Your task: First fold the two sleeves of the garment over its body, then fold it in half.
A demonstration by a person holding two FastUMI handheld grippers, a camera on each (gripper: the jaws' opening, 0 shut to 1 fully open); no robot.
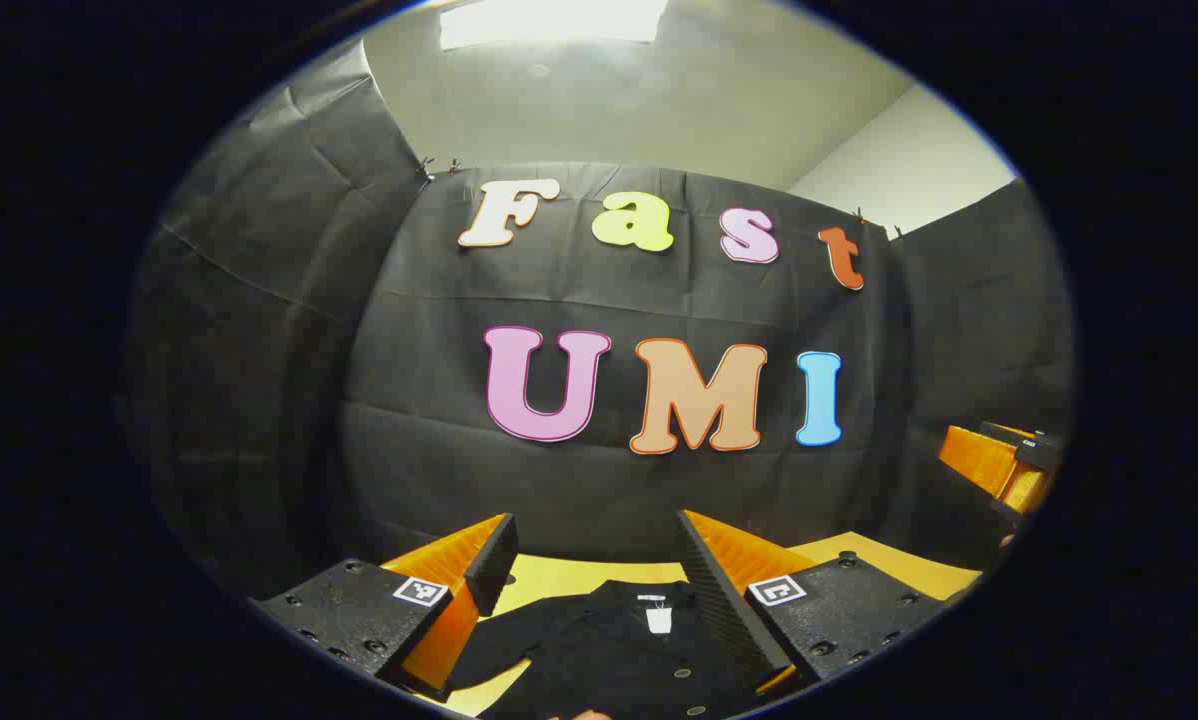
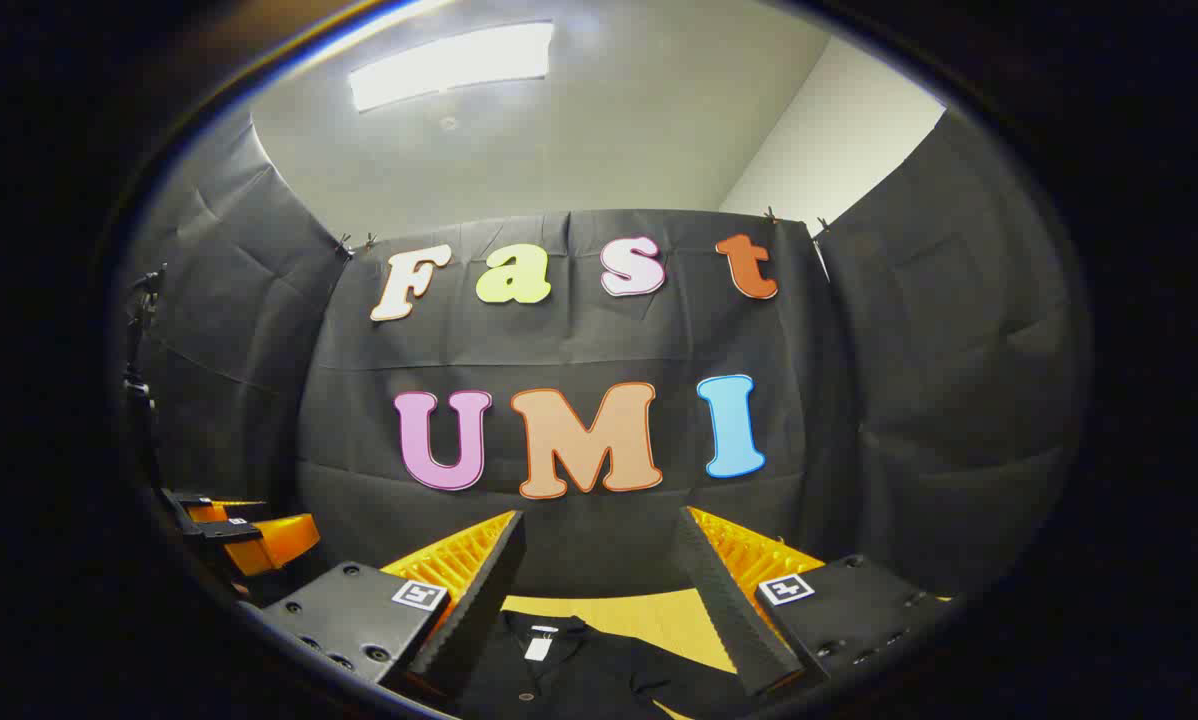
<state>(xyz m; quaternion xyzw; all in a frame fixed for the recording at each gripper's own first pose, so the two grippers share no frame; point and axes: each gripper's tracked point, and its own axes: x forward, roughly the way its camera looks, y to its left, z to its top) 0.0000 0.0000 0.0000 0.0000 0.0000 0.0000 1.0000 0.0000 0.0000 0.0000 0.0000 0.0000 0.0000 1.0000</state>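
Note:
A black button-front garment (image 1: 619,650) lies flat on the yellow table (image 1: 569,575), collar and white neck tag toward the booth wall. In the left gripper view my left gripper (image 1: 594,550) is held above it, open, nothing between its fingers; one sleeve spreads to the left below it. In the right gripper view the garment (image 2: 579,670) lies below my right gripper (image 2: 599,555), which is open and empty too. The right gripper's body (image 1: 999,465) appears at the right edge of the left gripper view, and the left gripper's body (image 2: 249,535) at the left edge of the right gripper view.
Black cloth walls close the booth at the back and both sides. The yellow table top (image 2: 649,612) reaches to the back wall beyond the garment's collar. A ceiling light (image 2: 454,65) glows overhead.

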